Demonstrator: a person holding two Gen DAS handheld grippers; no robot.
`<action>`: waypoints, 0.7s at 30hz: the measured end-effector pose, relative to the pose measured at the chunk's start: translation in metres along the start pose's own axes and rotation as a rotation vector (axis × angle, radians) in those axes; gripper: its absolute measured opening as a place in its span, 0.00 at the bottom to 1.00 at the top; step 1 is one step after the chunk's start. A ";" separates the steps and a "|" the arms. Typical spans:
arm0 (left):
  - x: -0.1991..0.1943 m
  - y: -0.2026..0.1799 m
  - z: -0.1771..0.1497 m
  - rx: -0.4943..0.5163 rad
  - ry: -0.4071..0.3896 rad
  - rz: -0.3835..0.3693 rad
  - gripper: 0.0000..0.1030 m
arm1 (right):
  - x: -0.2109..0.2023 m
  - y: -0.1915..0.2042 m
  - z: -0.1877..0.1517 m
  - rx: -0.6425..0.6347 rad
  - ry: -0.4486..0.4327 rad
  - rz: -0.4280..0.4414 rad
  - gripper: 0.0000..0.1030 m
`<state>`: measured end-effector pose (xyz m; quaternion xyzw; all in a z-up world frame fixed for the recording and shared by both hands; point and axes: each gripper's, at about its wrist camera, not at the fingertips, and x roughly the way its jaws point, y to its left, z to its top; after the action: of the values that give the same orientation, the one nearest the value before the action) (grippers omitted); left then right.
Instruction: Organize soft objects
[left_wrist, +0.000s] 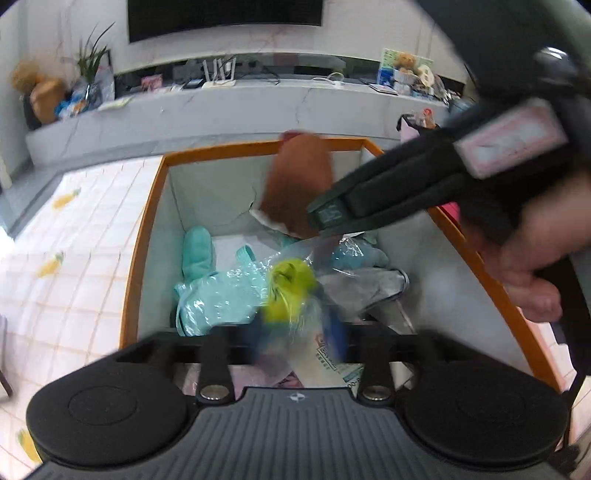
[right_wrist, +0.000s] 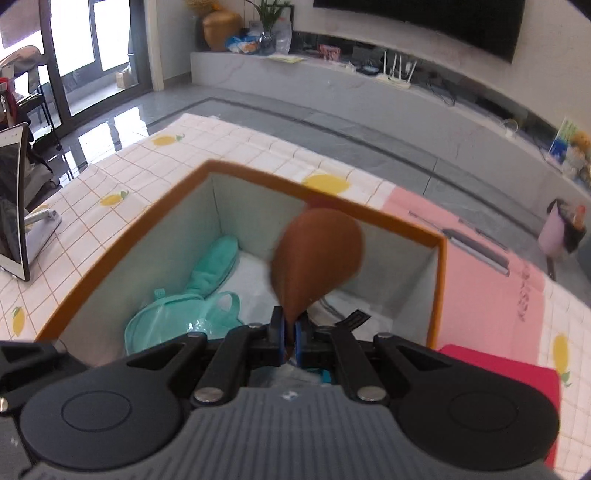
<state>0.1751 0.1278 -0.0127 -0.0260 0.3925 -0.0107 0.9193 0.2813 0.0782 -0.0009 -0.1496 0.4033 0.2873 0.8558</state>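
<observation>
An orange-rimmed storage box (left_wrist: 147, 221) (right_wrist: 129, 236) stands on the table below both grippers. Inside lie teal plush pieces (left_wrist: 197, 251) (right_wrist: 214, 266), a teal item in clear plastic (left_wrist: 221, 295) (right_wrist: 173, 321) and a grey bagged item (left_wrist: 369, 284). My left gripper (left_wrist: 295, 334) is open over the box, its blue pads blurred and apart. A yellow-green toy in a clear bag (left_wrist: 291, 288) is between and just beyond them, and the pads do not press it. My right gripper (right_wrist: 290, 332) (left_wrist: 325, 218) is shut on the narrow end of a brown plush (right_wrist: 317, 258) (left_wrist: 295, 184) above the box's far side.
A checked tablecloth with lemon prints (left_wrist: 74, 258) (right_wrist: 147, 166) covers the table. A pink mat (right_wrist: 480, 277) and a magenta object (right_wrist: 498, 369) lie right of the box. A tablet on a stand (right_wrist: 11, 206) sits at the left. A person's hand (left_wrist: 535, 266) holds the right gripper.
</observation>
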 end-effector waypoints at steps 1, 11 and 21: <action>0.000 0.001 0.000 0.020 -0.001 0.004 0.75 | 0.002 -0.001 0.000 0.007 -0.003 -0.009 0.03; -0.021 -0.012 -0.012 0.067 -0.036 0.035 0.85 | -0.031 -0.026 0.003 0.165 -0.156 0.091 0.85; -0.063 -0.023 0.004 0.045 -0.115 0.034 0.85 | -0.152 -0.054 -0.007 0.334 -0.385 0.126 0.97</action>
<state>0.1345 0.1077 0.0362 0.0006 0.3391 -0.0023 0.9408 0.2322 -0.0244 0.1141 0.0763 0.2836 0.2926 0.9100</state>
